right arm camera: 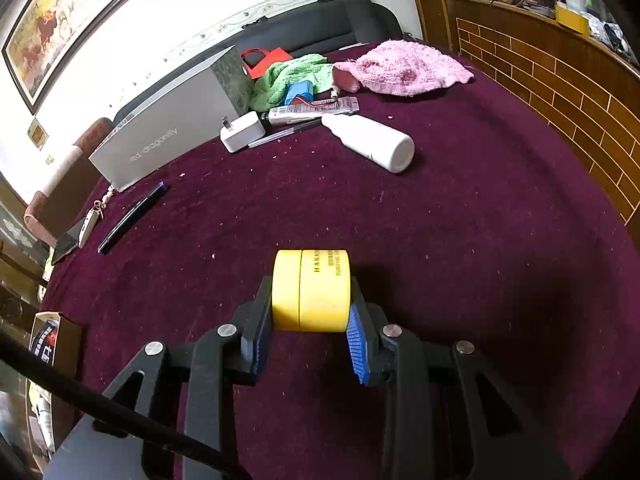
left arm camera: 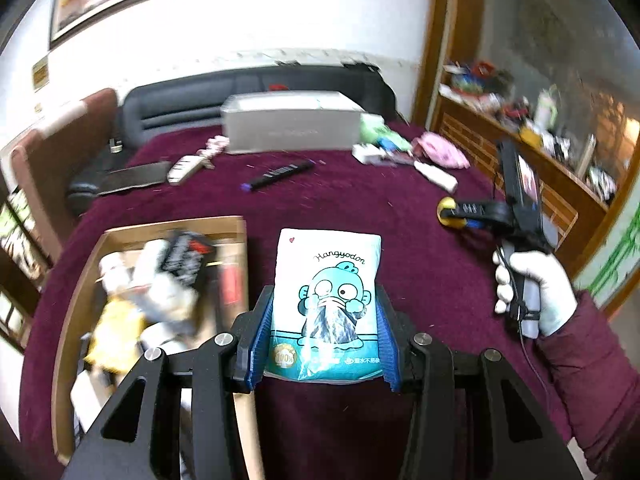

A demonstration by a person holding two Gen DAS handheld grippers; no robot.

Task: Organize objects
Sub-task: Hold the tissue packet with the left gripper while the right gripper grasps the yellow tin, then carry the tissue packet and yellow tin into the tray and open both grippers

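1. The left gripper [left arm camera: 324,332] pinches a blue-and-white snack pouch [left arm camera: 326,300] by its lower half, one blue pad on each side edge. The pouch stands upright between the pads, above the maroon tablecloth [left arm camera: 400,248] near the table's front edge.

2. The cardboard box [left arm camera: 236,228] lies just left of the pouch at the table's front-left corner and already holds a jumble of packets. It looks like the place the pouch belongs, so the likely step is carrying the pouch over its right wall.

3. To do that well, the person should lift enough for the pouch's bottom to pass above the box wall, then move sideways. The pouch is soft and may buckle or slide if squeezed unevenly, so a steady pinch suits it.

4. The release should come only once the pouch is over a free patch inside the box, low down, so it settles flat and does not tip out.

5. The right gripper [right arm camera: 308,320] clamps a yellow jar [right arm camera: 312,290] on its side, pads on the lid end and the base end, held above the cloth toward the front middle of the table.

6. The jar is rigid and round, so it could roll if freed on open cloth. It is better kept clear of the left arm's path until the pouch is in.

7. A white bottle [right arm camera: 370,142], a charger [right arm camera: 242,131] and a pink towel [right arm camera: 400,68] lie near the far edge, not yet tidied.
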